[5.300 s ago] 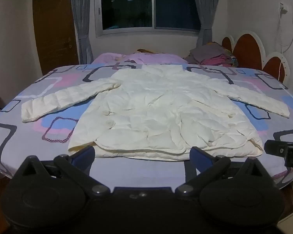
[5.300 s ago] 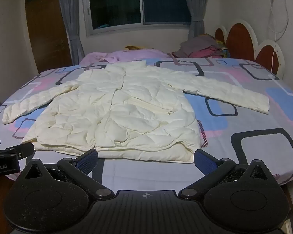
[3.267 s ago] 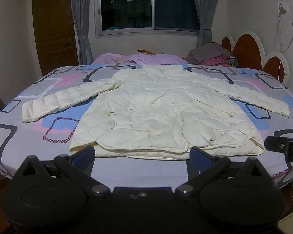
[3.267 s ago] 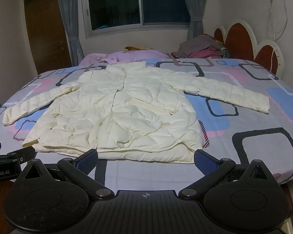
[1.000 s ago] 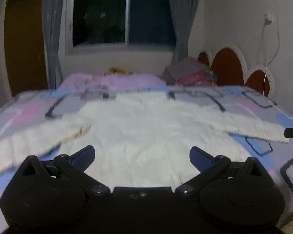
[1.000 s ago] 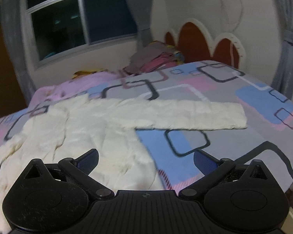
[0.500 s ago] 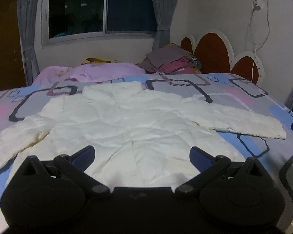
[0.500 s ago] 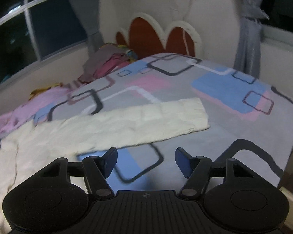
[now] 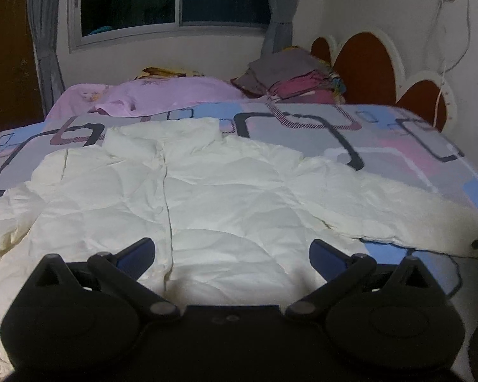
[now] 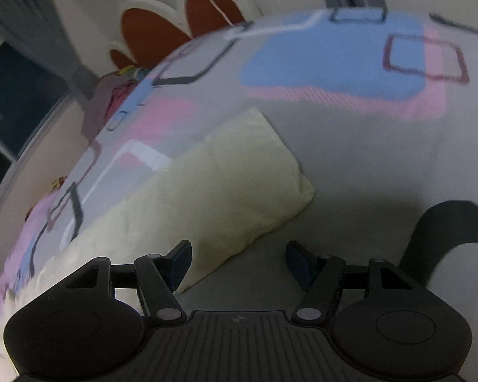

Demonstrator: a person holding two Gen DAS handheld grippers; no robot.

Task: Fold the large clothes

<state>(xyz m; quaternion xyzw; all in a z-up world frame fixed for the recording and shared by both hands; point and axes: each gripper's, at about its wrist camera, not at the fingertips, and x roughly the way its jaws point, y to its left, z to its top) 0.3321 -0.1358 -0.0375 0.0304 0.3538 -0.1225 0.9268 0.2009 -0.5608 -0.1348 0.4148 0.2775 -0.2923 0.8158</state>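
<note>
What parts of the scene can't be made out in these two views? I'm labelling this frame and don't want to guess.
- Left wrist view: the jacket hem is hidden behind the left gripper; its left sleeve is cut off by the frame edge.
- Right wrist view: motion blur softens the right sleeve and bedsheet; whether the right gripper touches the sleeve is unclear.
- Folded pile: items too small to identify.

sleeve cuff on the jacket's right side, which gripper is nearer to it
Right. The right gripper hangs open just short of the sleeve cuff. The left gripper sits open over the jacket body, well aside from the cuff.
</note>
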